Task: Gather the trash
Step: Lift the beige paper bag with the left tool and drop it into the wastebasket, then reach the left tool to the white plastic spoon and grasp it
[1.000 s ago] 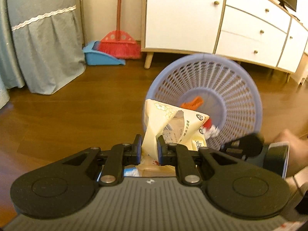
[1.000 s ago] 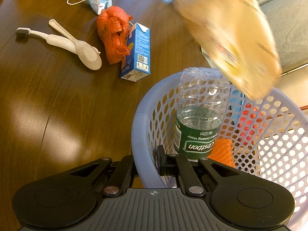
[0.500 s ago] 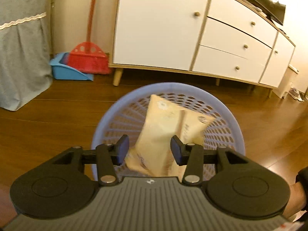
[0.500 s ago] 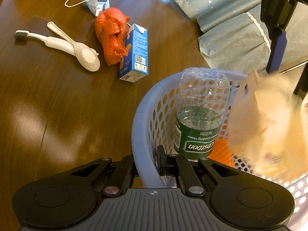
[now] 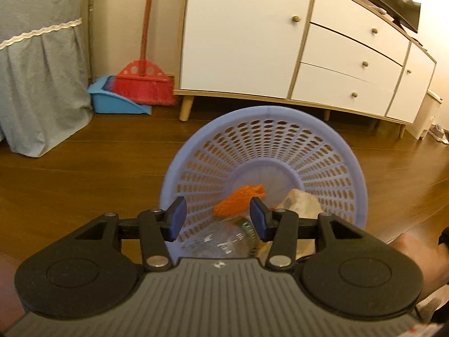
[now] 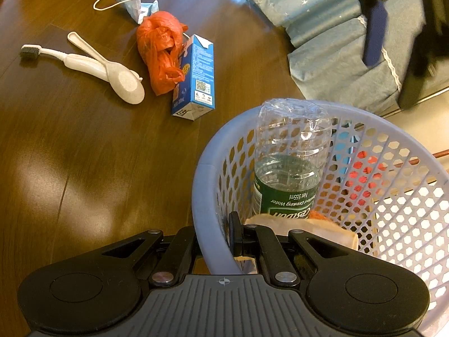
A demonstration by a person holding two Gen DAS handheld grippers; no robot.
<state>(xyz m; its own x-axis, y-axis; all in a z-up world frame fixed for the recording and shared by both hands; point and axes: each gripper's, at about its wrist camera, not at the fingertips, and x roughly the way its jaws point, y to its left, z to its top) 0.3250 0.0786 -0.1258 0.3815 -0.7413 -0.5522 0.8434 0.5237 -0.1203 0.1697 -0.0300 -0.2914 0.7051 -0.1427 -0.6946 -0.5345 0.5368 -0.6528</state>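
Lying on the wood floor left of the basket [image 6: 209, 185], from left to right: toothbrush [image 6: 53, 54], spoon [image 6: 112, 70], mask [image 6: 132, 4], orange bag [image 6: 161, 47] and blue carton [image 6: 196, 78] touching it, all apart from the rim. Clamped on the basket's near rim, right gripper [image 6: 216, 238], one finger outside and one inside; inside the basket, clear bottle [image 6: 289, 165], orange net [image 5: 238, 199] and beige packet [image 6: 317, 231]. Above the basket's mouth, left gripper [image 5: 217, 217], spread wide and empty.
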